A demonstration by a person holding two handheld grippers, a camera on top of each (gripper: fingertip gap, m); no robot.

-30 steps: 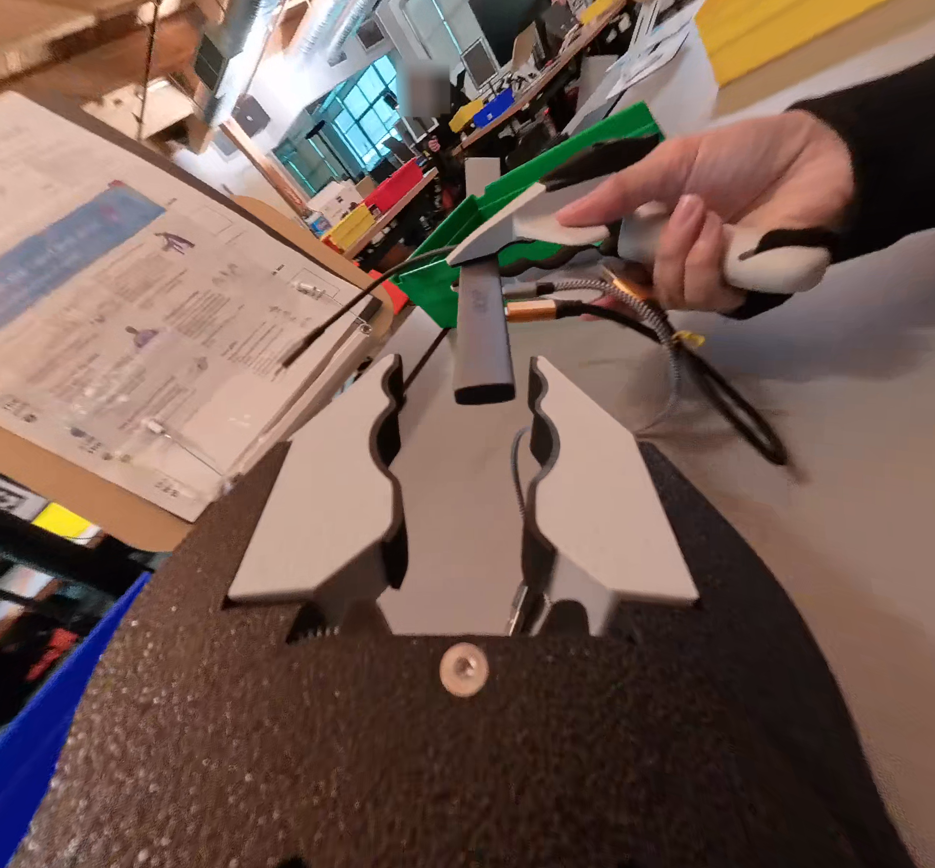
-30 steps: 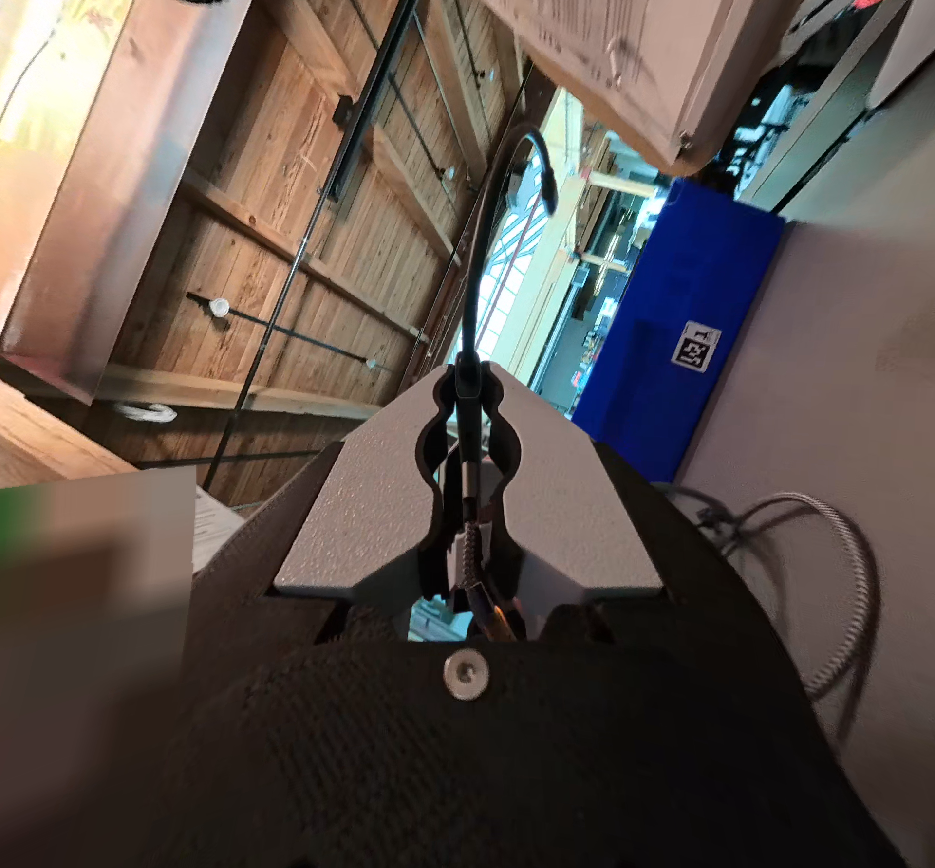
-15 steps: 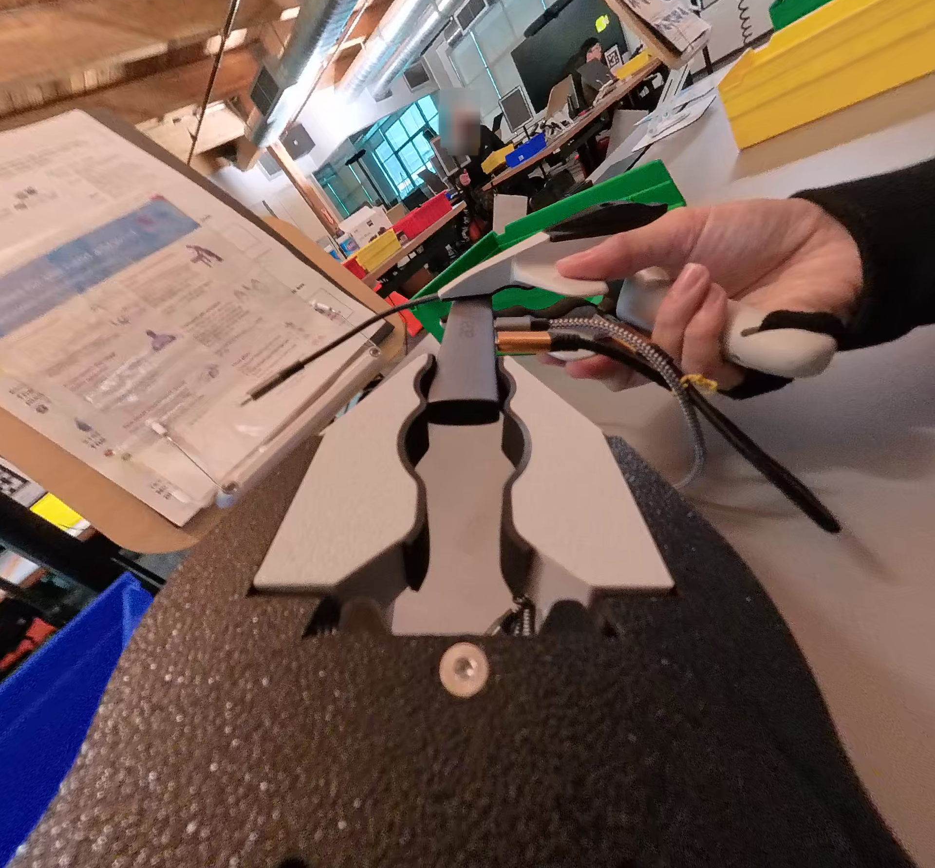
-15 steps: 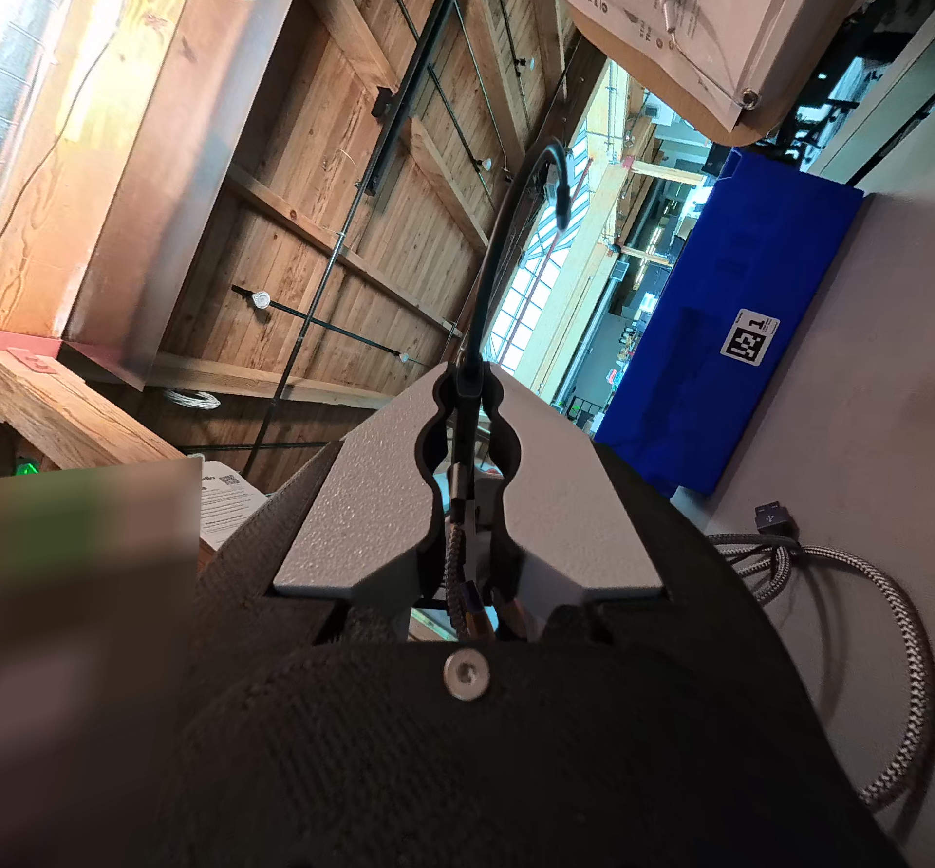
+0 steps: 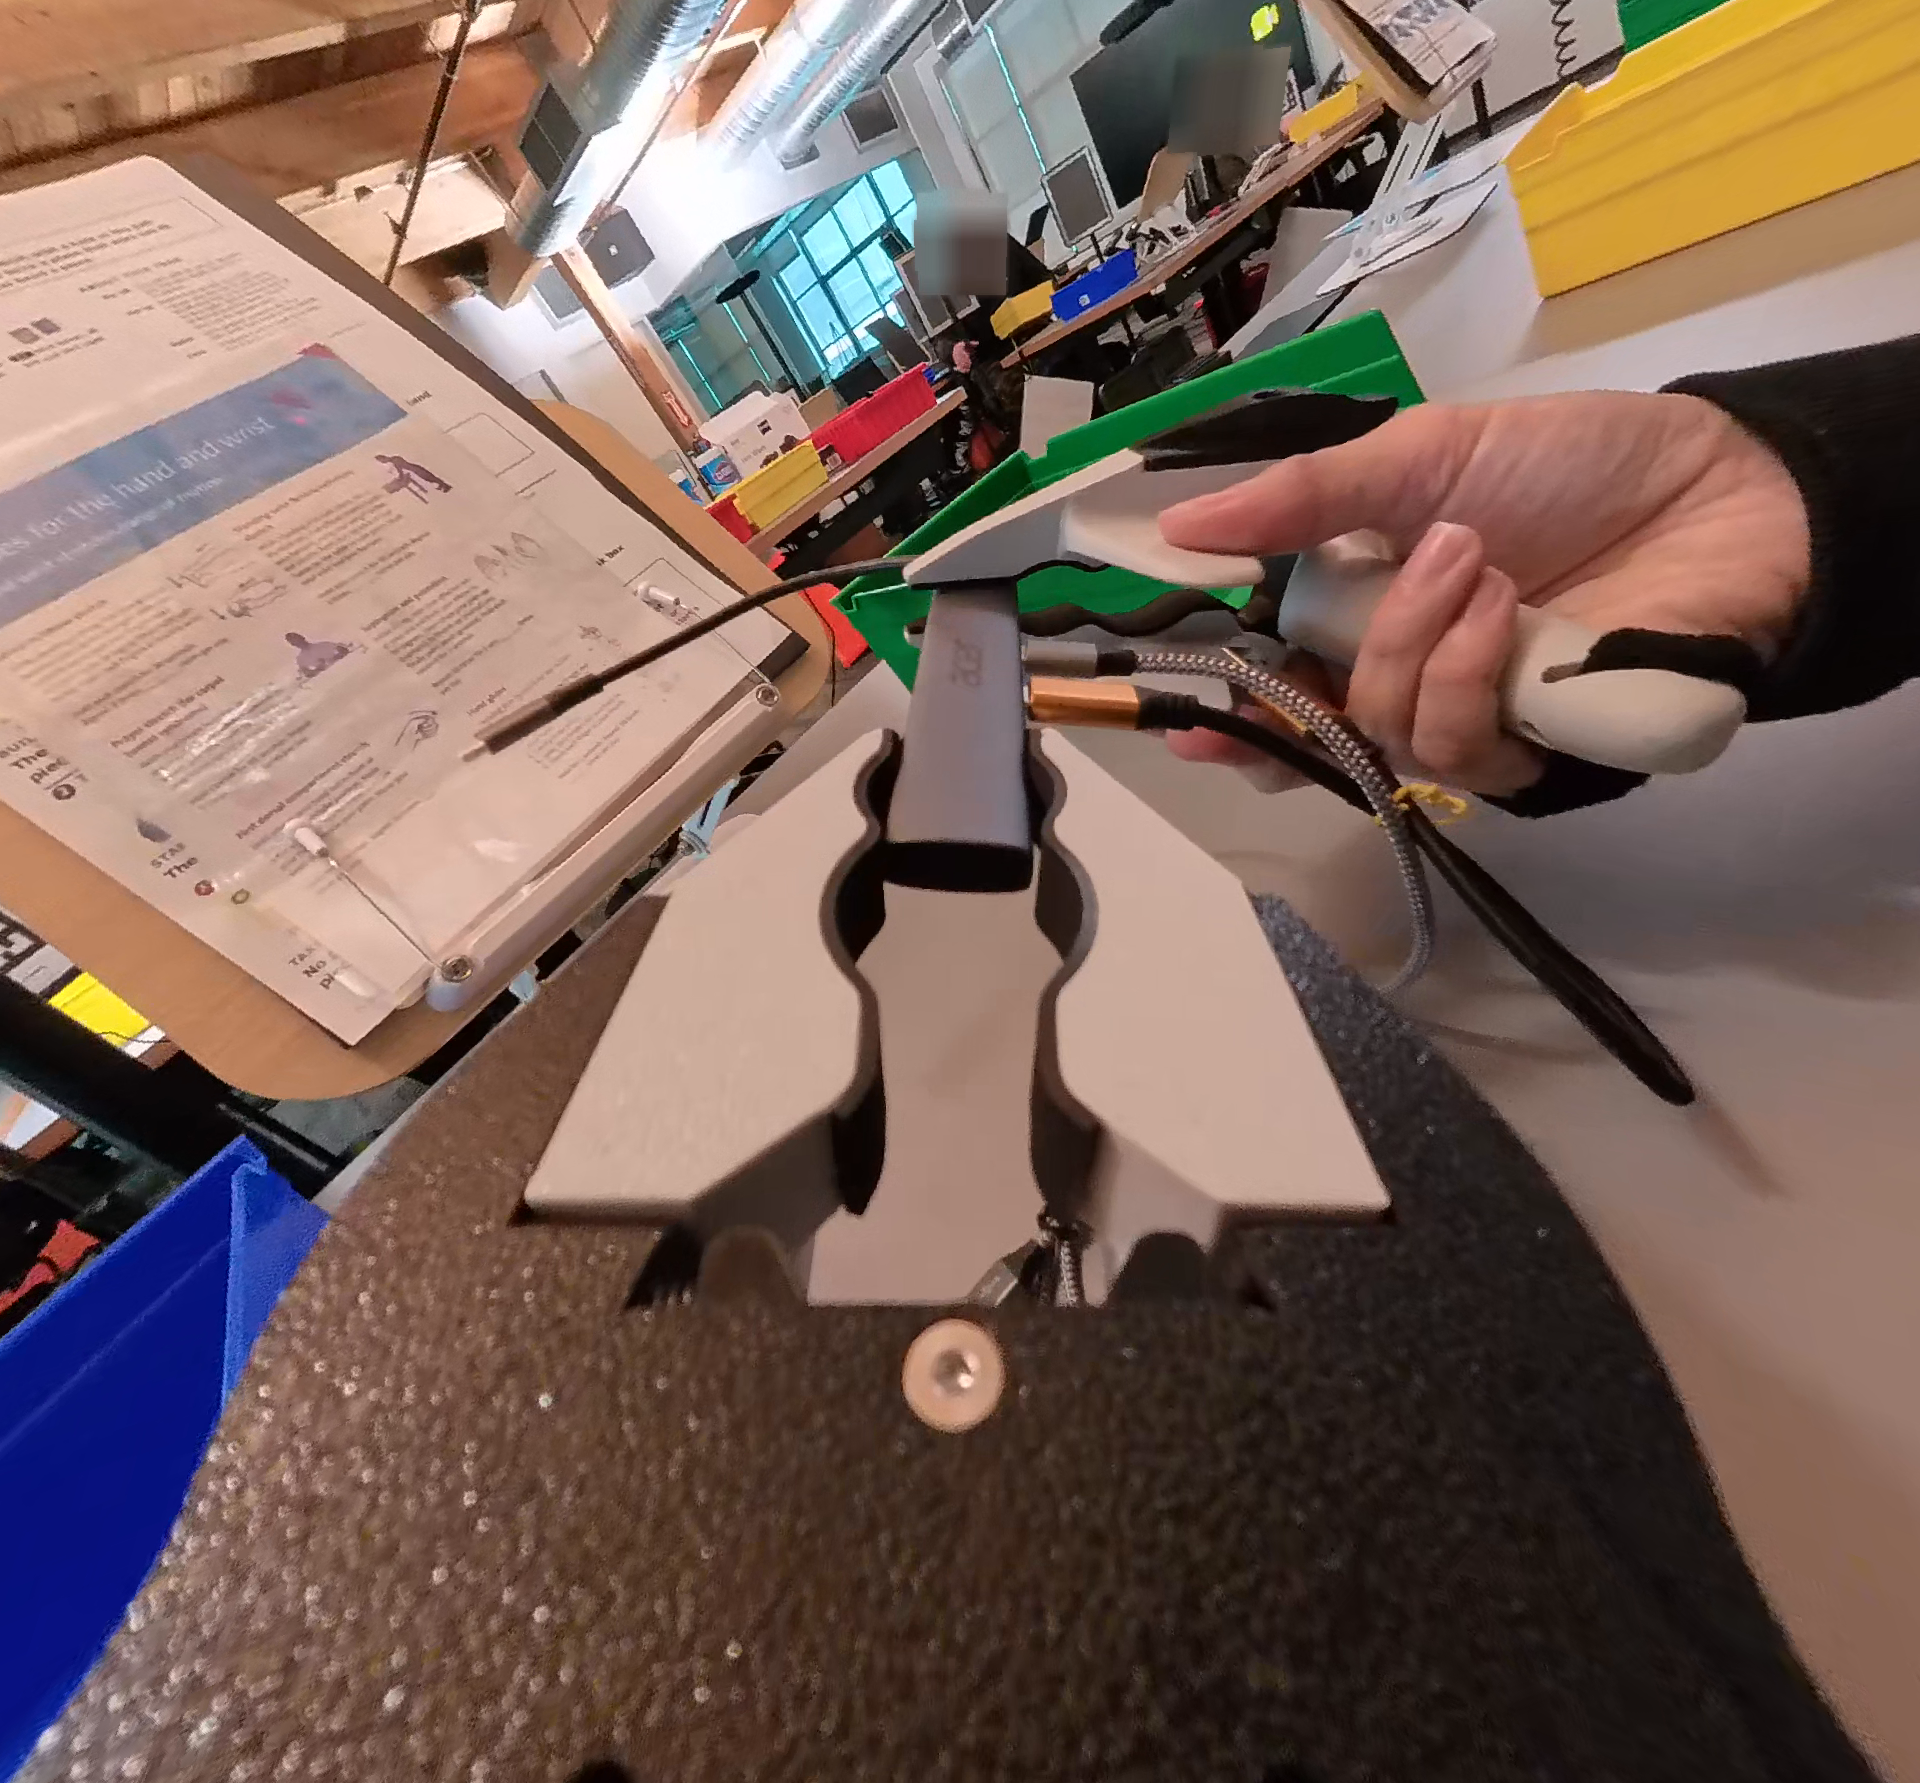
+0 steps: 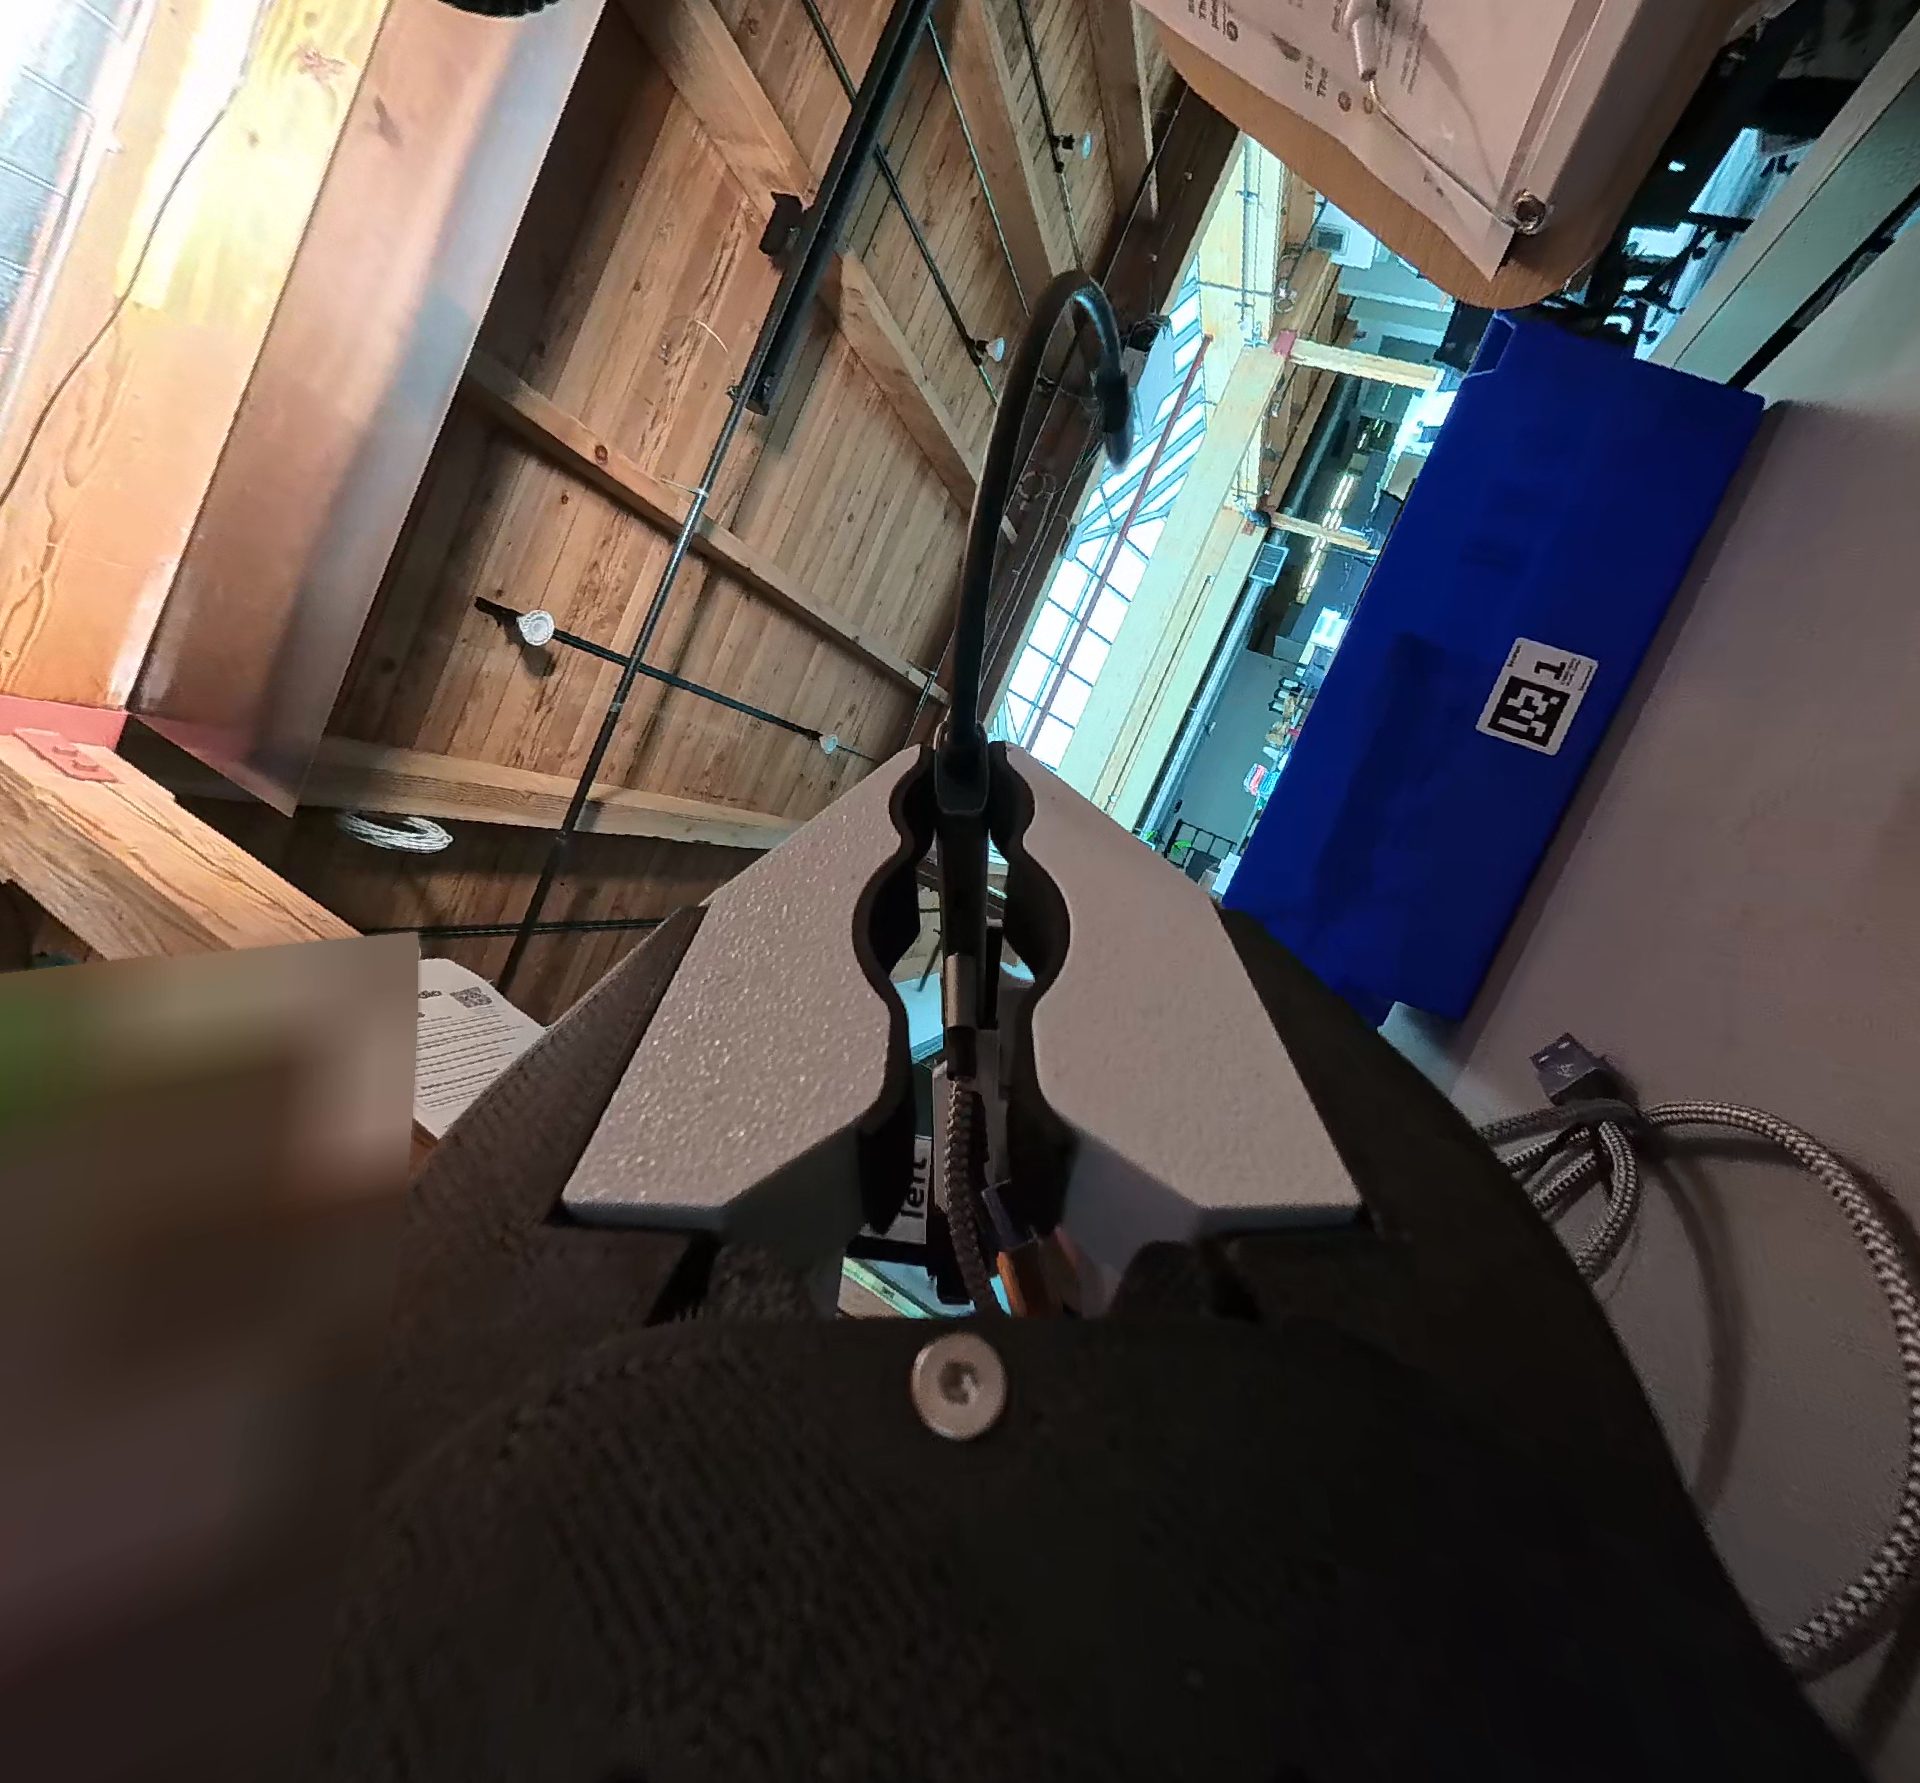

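A second ago my left gripper (image 5: 958, 803) stood open short of the grey hub (image 5: 961, 746); now its fingers press the hub's near end from both sides. My right gripper (image 6: 961, 777) stays clamped on the hub's thin black cable (image 6: 997, 528), the hub hanging beneath. Only the left view shows my right hand (image 5: 1507, 580), a copper plug (image 5: 1081, 700) and a green bin (image 5: 1143, 476). Only the right view shows the blue bin's tag (image 6: 1536, 696) and a braided cable (image 6: 1621, 1141) on the table (image 6: 1818, 902).

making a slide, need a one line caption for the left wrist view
Left gripper fingers close around the end of a grey hub held up by the right gripper, two cables plugged into its side.
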